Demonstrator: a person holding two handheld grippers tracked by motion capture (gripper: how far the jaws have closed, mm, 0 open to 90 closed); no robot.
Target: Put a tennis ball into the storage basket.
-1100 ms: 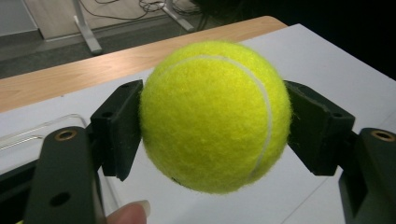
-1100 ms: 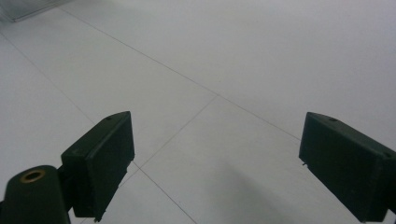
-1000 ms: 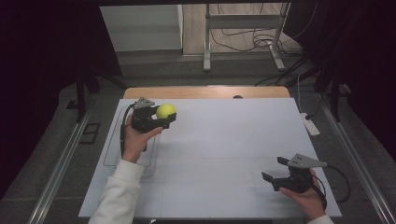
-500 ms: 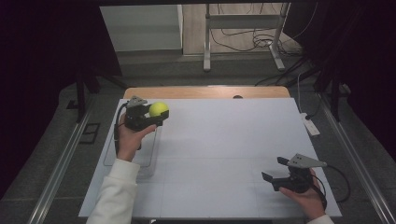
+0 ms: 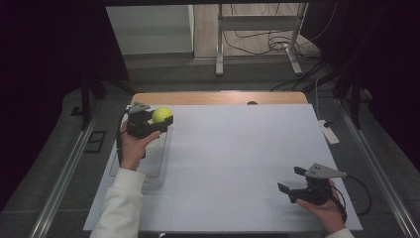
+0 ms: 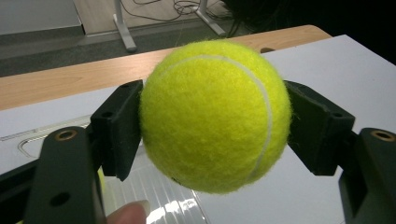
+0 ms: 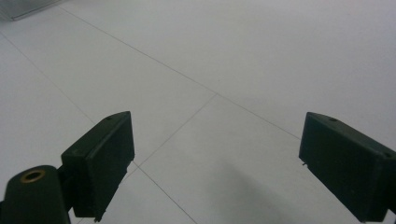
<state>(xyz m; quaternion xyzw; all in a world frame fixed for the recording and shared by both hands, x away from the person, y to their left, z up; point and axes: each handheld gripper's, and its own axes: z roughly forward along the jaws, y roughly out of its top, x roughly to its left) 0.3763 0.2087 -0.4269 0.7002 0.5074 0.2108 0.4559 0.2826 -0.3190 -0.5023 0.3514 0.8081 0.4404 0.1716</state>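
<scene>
Counter (image 5: 237,163): wide white top with thin seam lines, wooden strip along the far edge, dark room around it.

Clear tray (image 5: 148,158): shallow, see-through, lying on the counter's left side under the left forearm. Hard to read its rim; glare hides most of it.

Left claw (image 5: 157,120): held over the far end of the tray near the counter's far-left corner, clamped on the tennis ball (image 5: 162,115). In the left gripper view the ball (image 6: 212,114) sits square between the two black jaws, both pads pressed into the felt at its widest part, nothing under it but air. Ball is off the counter.

Right claw (image 5: 291,179): resting low at the near-right of the counter, jaws apart, nothing between them. Right gripper view looks past them onto the bare white surface (image 7: 210,60).

Risks, as I judge them:
- Round, fuzzy ball held by two flat pads only. A tilt of the wrist or a slight easing of the squeeze could let it slip out.
- Once loose it would bounce and roll; the counter has no lip, so it may go off the far or left edge.
- If released into the tray, the shallow wall may not stop a bounce.
</scene>
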